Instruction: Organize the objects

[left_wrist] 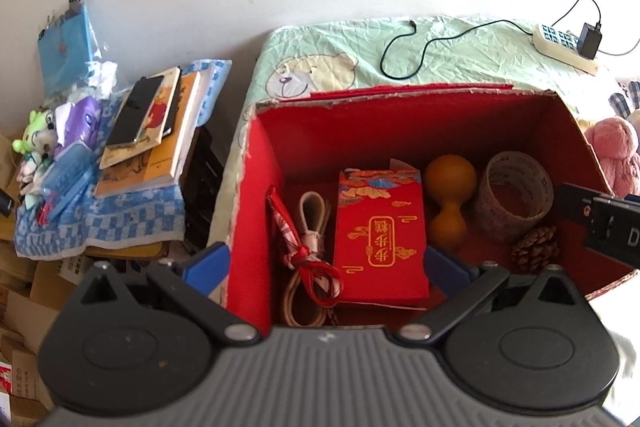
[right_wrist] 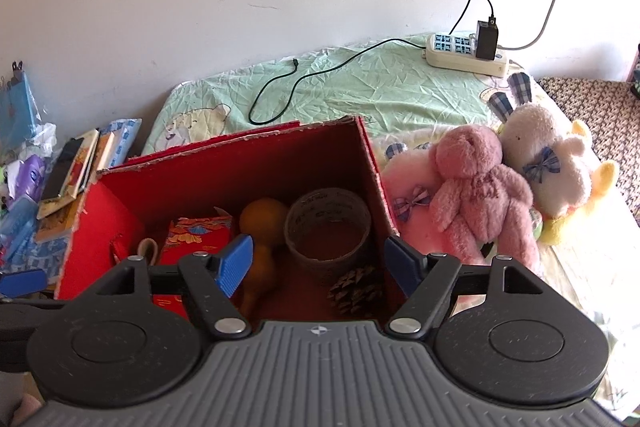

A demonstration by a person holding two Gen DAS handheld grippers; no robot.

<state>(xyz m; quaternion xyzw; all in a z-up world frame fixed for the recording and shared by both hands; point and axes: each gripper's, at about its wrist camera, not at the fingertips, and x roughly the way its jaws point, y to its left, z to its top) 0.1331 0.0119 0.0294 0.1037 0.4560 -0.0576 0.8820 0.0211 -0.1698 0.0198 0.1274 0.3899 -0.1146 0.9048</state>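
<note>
Far to the left of the left gripper [left_wrist: 326, 269], a stack of yellow-covered books [left_wrist: 154, 131] with a black phone on top lies on a blue checked cloth, well apart from everything else. That gripper hangs over the near-left corner of the open red cardboard box [left_wrist: 248, 187], its blue-padded fingers spread wide and empty, one outside the left wall and one inside.

Just ahead of it in the box lie a looped tan strap [left_wrist: 312, 211], a red tasselled cord [left_wrist: 304, 255] and a flat red envelope packet with gold print [left_wrist: 380, 235]. Beyond its right finger stand an orange gourd-shaped wooden piece [left_wrist: 448, 195], a wide roll of printed tape [left_wrist: 516, 199] and a brown pine cone [left_wrist: 534, 249].

The right gripper [right_wrist: 318, 269] hovers over the pine cone side, also wide and empty. To its right, outside the box on the green bedsheet, lie a pink plush bear [right_wrist: 480, 195] and a white plush rabbit [right_wrist: 548, 155].

The box looks partly filled; the step in hand seems to be choosing the next item. Likely the right gripper must swing right, descend on the bear and close on its soft body.
</note>
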